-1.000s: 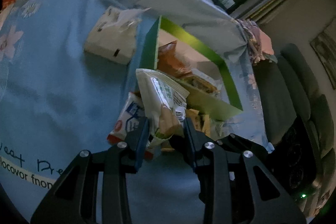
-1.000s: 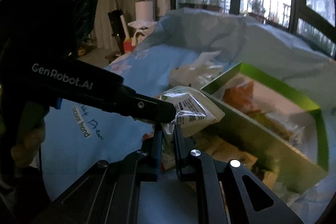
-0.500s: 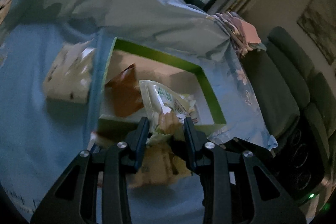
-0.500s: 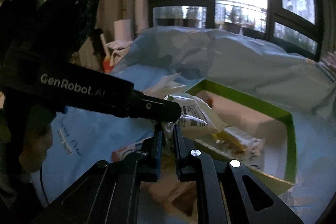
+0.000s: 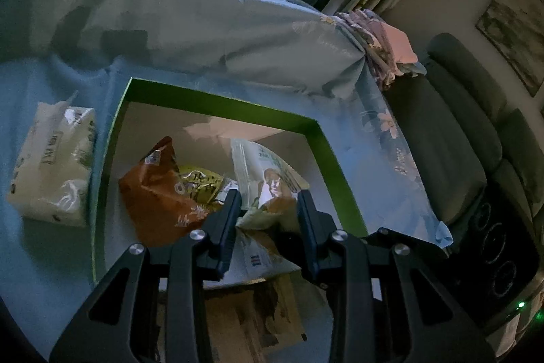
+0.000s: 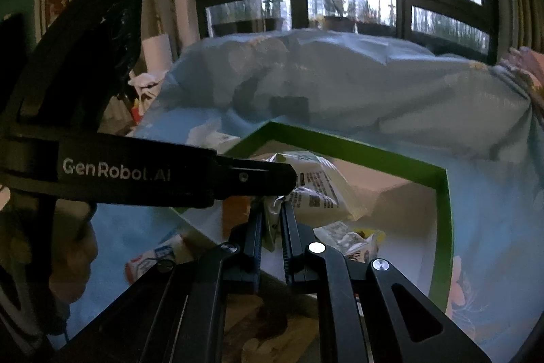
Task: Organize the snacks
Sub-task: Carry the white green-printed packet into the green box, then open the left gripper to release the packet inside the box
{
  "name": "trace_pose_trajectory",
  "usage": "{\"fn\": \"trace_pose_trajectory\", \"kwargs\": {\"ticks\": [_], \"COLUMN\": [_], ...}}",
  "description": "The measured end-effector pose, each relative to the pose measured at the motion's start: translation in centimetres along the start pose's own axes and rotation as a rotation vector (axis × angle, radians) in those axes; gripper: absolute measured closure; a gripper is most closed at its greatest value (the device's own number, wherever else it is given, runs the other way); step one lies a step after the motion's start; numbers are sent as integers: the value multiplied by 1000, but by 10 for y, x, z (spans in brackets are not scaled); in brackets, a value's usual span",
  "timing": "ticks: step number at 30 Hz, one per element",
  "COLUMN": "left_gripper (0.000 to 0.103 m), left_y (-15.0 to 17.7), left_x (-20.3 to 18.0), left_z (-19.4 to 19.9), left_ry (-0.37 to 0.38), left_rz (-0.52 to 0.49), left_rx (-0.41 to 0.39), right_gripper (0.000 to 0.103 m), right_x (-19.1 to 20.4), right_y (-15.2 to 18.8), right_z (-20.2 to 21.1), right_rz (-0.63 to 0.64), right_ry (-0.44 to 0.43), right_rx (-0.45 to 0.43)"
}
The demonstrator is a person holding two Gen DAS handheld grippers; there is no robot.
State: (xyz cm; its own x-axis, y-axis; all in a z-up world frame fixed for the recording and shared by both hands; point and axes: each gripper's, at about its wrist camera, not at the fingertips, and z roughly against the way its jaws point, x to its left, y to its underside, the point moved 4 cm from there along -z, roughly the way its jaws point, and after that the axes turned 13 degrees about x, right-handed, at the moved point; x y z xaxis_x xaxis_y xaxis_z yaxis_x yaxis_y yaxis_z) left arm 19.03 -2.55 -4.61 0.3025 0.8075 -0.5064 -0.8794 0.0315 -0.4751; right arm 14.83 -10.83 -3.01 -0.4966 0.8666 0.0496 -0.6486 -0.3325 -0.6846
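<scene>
A pale green-and-white snack packet (image 5: 268, 179) hangs above the inside of the green-rimmed box (image 5: 221, 101). My left gripper (image 5: 268, 208) is shut on its lower end. My right gripper (image 6: 272, 216) is shut on the same packet (image 6: 319, 193), with the left gripper's fingers (image 6: 258, 181) crossing just above. An orange snack bag (image 5: 159, 196) and a yellow packet (image 5: 200, 182) lie in the box. A white-and-blue packet (image 5: 258, 261) lies under my left gripper at the box's near edge.
A white tissue pack (image 5: 51, 165) lies left of the box on the blue cloth (image 5: 40, 261). A bunched blue sheet (image 5: 204, 9) rises behind the box. A grey sofa (image 5: 459, 131) stands at right. A red-and-white packet (image 6: 153, 257) lies outside the box's near wall (image 6: 204, 227).
Both grippers have carried the packet forward from outside the box's near wall to above its inside. The grip on it has not changed.
</scene>
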Motion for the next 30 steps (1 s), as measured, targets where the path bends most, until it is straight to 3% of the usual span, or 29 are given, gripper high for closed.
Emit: {"fn": "trace_pose_trajectory", "kwargs": {"ticks": [12,30], "left_gripper": [69,61], "left_y": [-7,-4], "left_x": [15,32], "left_z": [-24,-28], "left_ry": [-8,-35], "left_rz": [44,86], "left_rx": [14,31], "right_gripper": [91,91], "right_x": [-12,-15], "right_y": [-6,-4], "right_z": [-30,-38], "right_rz": [-2,-32], "right_ry": [3,-15], "right_rx": [77,120]}}
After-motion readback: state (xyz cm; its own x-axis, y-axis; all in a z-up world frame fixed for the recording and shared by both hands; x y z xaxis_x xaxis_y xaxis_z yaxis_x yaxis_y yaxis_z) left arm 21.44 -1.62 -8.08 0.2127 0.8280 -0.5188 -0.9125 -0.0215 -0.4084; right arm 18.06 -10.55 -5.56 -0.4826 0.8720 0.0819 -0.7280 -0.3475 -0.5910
